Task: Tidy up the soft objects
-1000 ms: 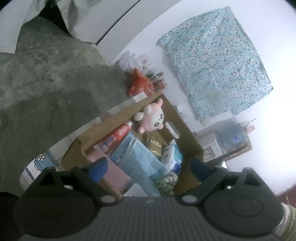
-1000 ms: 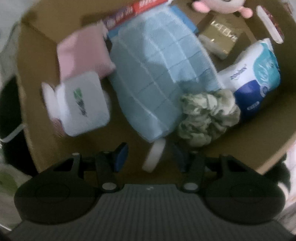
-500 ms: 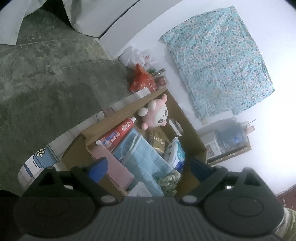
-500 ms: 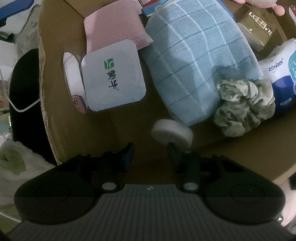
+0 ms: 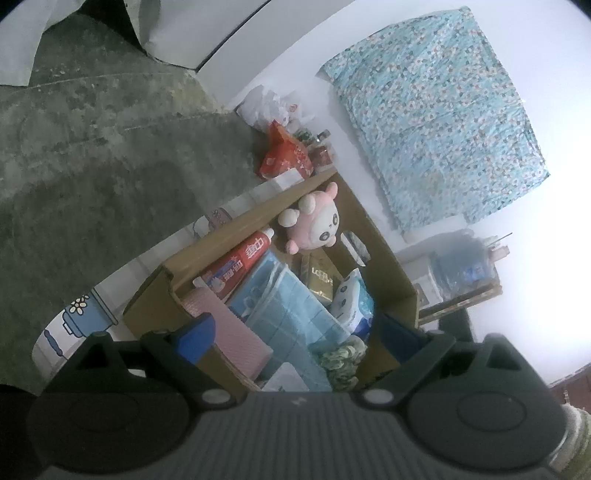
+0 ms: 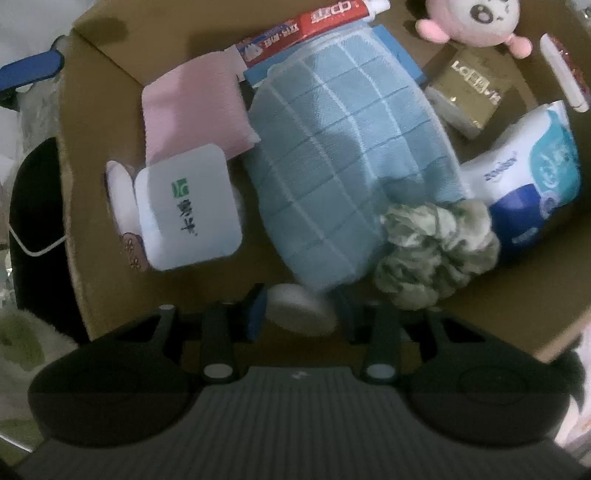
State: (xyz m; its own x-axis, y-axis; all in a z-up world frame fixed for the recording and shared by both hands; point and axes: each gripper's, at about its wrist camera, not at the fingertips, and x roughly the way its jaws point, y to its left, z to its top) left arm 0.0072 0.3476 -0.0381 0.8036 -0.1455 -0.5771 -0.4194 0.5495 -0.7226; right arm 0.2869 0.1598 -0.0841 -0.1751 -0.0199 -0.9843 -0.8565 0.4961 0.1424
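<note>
Inside the cardboard box (image 6: 110,74), my right gripper (image 6: 301,310) pointed down with its jaws closed on a white round pad (image 6: 299,308), low against the near wall, just beside the blue checked towel (image 6: 351,166) and the green scrunchie (image 6: 436,251). My left gripper (image 5: 291,332) hung above the box with its jaws wide apart, holding nothing.

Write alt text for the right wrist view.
The right gripper points down into a cardboard box, its jaws either side of a white round pad. Ahead lie a folded blue checked towel, a green scrunchie, a pink cloth, a white packet and a pink plush toy.
</note>
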